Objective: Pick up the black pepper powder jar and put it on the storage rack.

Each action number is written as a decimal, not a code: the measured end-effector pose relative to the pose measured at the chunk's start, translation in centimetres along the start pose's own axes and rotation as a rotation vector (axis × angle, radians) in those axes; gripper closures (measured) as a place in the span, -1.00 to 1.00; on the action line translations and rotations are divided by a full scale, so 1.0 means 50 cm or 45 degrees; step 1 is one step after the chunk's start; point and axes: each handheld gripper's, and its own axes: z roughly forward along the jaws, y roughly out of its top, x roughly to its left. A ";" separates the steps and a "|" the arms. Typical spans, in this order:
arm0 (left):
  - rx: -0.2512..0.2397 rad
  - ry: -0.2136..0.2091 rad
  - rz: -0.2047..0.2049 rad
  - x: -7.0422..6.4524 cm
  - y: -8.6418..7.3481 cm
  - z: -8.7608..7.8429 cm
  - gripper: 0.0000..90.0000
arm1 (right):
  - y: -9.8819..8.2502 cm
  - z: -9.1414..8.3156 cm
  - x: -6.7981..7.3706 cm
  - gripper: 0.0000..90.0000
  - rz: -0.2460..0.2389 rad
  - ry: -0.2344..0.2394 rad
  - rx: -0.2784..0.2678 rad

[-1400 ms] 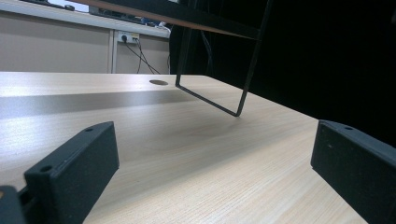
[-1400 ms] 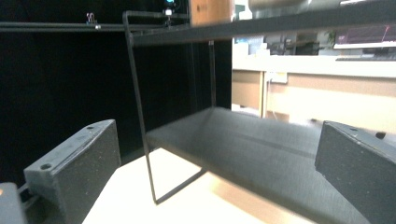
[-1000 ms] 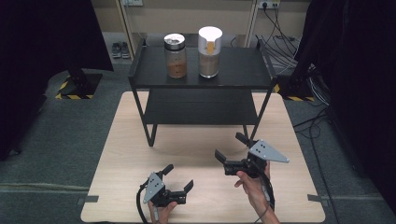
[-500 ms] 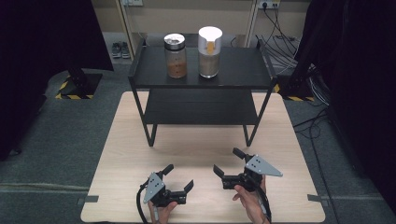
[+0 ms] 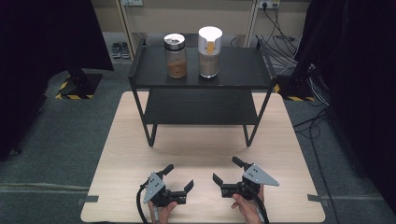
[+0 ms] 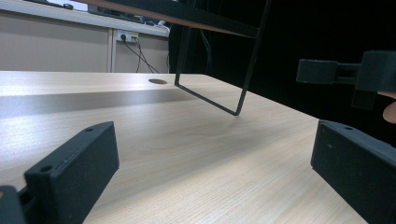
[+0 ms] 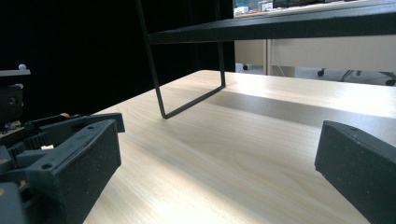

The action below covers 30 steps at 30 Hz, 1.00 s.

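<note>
Two jars stand on the top of a black two-tier rack (image 5: 233, 79): a glass jar (image 5: 175, 56) with brown contents and a silver lid, and a taller jar (image 5: 209, 45) with a white lid. My left gripper (image 5: 179, 176) rests low over the wooden table (image 5: 196, 149) near its front edge, open and holding nothing. My right gripper (image 5: 227, 170) sits beside it, also open and bare. In the left gripper view the jaws (image 6: 210, 172) spread wide over bare wood, with the other gripper (image 6: 345, 74) at the upper right. The right gripper view (image 7: 215, 172) shows the same wide spread.
The rack's thin legs (image 6: 210, 100) (image 7: 187, 105) stand on the table ahead of both grippers, and its lower shelf (image 5: 201, 106) holds nothing. Grey carpet surrounds the table. Dark curtains hang at both sides, and cables lie on the floor at the back right (image 5: 280, 46).
My right gripper has come back toward the table's front edge and lower, ending level with the left one. The left gripper has stayed put.
</note>
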 end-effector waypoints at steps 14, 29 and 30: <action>-0.003 0.001 -0.010 0.001 -0.001 -0.001 -0.99 | -0.031 -0.005 0.008 -0.99 0.001 -0.003 0.034; 0.005 -0.004 -0.014 0.003 0.001 0.001 -0.99 | -0.038 -0.003 0.008 -0.99 -0.024 0.007 0.057; 0.006 -0.005 -0.012 0.003 0.001 0.001 -0.99 | -0.039 -0.003 0.007 -0.99 -0.022 0.007 0.056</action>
